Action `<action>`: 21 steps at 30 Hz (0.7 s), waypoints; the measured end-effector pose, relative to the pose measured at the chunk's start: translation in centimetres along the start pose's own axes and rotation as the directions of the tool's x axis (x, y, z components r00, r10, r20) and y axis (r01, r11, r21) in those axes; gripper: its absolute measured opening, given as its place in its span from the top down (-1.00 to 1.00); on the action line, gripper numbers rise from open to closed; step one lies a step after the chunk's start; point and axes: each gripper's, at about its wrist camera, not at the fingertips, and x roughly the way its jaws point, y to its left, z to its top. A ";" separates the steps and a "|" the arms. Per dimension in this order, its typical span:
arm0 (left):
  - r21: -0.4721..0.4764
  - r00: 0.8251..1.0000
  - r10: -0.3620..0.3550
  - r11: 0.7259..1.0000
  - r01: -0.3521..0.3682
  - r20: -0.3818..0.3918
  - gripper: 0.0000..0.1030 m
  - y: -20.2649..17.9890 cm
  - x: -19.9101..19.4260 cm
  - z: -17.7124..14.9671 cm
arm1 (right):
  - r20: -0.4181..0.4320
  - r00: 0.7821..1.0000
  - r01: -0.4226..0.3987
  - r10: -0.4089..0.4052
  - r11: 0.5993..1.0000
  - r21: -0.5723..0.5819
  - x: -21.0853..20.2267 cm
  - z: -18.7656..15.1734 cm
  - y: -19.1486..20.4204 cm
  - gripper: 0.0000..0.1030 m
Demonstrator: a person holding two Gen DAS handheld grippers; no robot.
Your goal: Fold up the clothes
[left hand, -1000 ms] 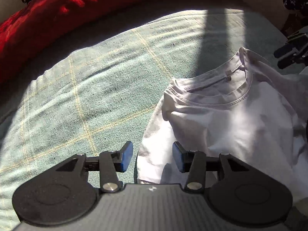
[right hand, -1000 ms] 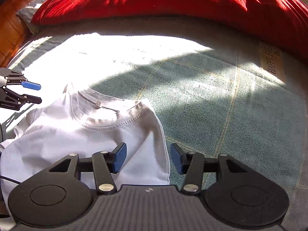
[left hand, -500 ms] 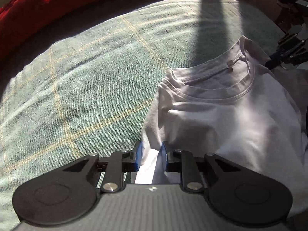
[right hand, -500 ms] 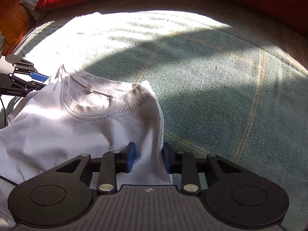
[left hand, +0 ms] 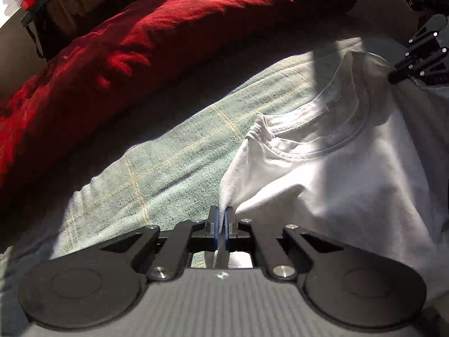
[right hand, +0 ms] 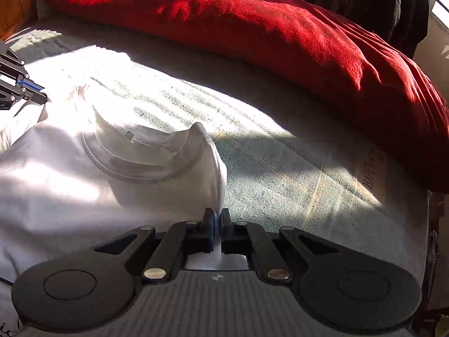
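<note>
White T-shirt [left hand: 331, 185] lies front-up on a bed, on its green checked bedspread [left hand: 157, 168], neck opening toward the red duvet [left hand: 146, 42] heaped along the far side. Both sides of the shirt are pinched and drawn up off the cover, cloth tenting into ridges between the two grips. Left gripper [left hand: 221, 224], w/ blue pads, is clamped tight on the shirt's left edge below the shoulder; a thin fold of white fabric runs down between its jaws. Right gripper [right hand: 216, 230] is likewise closed hard on the opposite edge, fabric rising in a peak just ahead of it. From each wrist view the other gripper shows at the far side of the shirt, approx. level w/ the collar [right hand: 140, 163].

Judged from this: a lift or a side fold is under way; which fold stage, can't tell, since the lower half of the shirt is out of view.

Risks from here: each pinch looks thin, so a fast pull could slip an edge out & drop that side. Uneven pull btwn the hands would skew the fold line and bunch the collar. Hem, unseen, could drag and crease on the rough cover. Harsh sun/shadow hides edges, esp. on the right side.
</note>
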 end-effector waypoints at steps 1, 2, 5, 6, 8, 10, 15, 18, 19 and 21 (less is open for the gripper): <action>0.005 1.000 0.008 1.000 -0.008 0.014 0.97 0.2 0.3 0.6 | 0.010 1.000 0.020 -0.020 1.000 -0.002 0.2 0.5 -0.2 0.91; 0.011 0.999 0.017 1.000 -0.017 0.029 0.97 0.4 0.7 1.3 | 0.017 0.999 0.037 -0.037 0.999 0.001 0.6 1.0 -0.5 0.91; -0.012 1.000 0.000 1.000 0.000 -0.004 0.92 0.4 2.9 1.8 | 0.015 0.997 0.069 -0.070 0.997 0.033 2.7 1.9 -1.3 0.90; -0.034 1.000 -0.015 0.999 0.015 -0.018 0.88 0.3 3.5 1.6 | -0.005 0.998 0.062 -0.062 0.997 0.049 3.6 1.9 -1.4 0.89; -0.062 0.999 -0.038 0.997 0.035 -0.038 0.77 0.0 4.0 0.9 | -0.037 0.999 0.037 -0.033 0.994 0.100 5.0 1.5 -1.8 0.83; -0.068 0.998 -0.046 0.997 0.043 -0.044 0.77 -0.7 3.5 -0.2 | -0.042 0.999 0.010 -0.003 0.987 0.161 4.9 0.6 -1.9 0.75; -0.113 0.995 -0.063 0.992 0.054 -0.073 0.53 -1.6 1.4 -2.9 | -0.001 0.999 -0.052 0.054 0.974 0.223 1.0 -1.5 -1.3 0.34; -0.163 0.994 -0.056 0.986 0.041 -0.093 0.49 -1.9 -0.4 -4.7 | 0.015 0.997 -0.071 0.069 0.968 0.242 -1.3 -2.3 -0.5 0.31; -0.182 0.993 -0.054 0.983 0.035 -0.105 0.49 -2.0 -1.0 -5.4 | 0.020 0.997 -0.077 0.075 0.966 0.248 -2.0 -2.6 -0.2 0.28; -0.220 0.991 -0.046 0.975 0.017 -0.128 0.49 -2.3 -2.3 -6.8 | 0.026 0.996 -0.091 0.088 0.962 0.256 -2.9 -3.0 0.5 0.26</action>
